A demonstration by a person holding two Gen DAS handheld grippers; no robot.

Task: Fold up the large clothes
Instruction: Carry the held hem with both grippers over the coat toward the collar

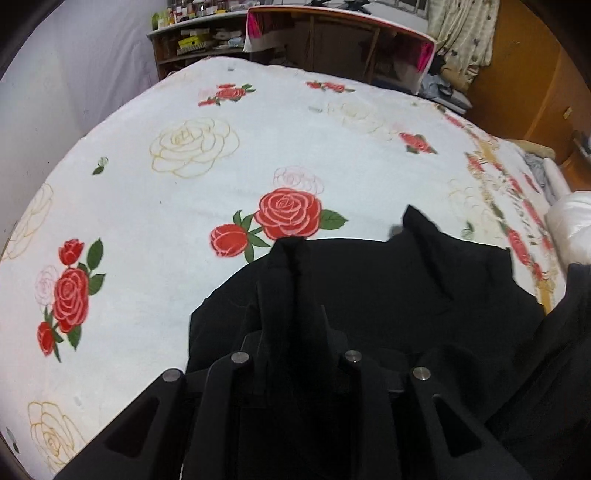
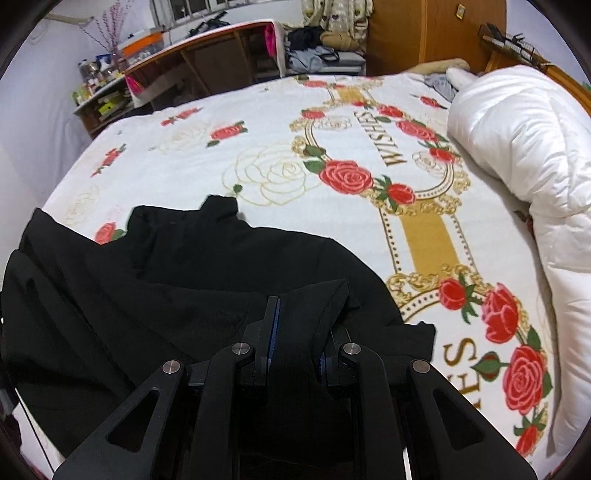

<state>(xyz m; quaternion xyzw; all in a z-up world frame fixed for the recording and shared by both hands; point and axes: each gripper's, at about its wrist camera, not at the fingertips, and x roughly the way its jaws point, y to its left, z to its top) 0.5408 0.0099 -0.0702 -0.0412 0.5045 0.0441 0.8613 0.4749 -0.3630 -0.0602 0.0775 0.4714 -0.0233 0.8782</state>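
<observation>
A large black garment (image 1: 424, 291) lies bunched on a white bedspread printed with red roses (image 1: 184, 206). My left gripper (image 1: 293, 254) is shut on a fold of the garment, with black cloth draped over its fingers. In the right wrist view the same garment (image 2: 166, 266) spreads to the left. My right gripper (image 2: 295, 310) is shut on another bunch of it, and the cloth hides the right finger. Both grippers hold the cloth just above the bed.
A rolled white duvet (image 2: 517, 147) lies along the bed's right side. A wooden desk (image 1: 332, 37) and cluttered shelves (image 1: 192, 40) stand beyond the far edge. A wooden wardrobe (image 2: 424, 33) and piled clothes (image 2: 314, 55) are at the back.
</observation>
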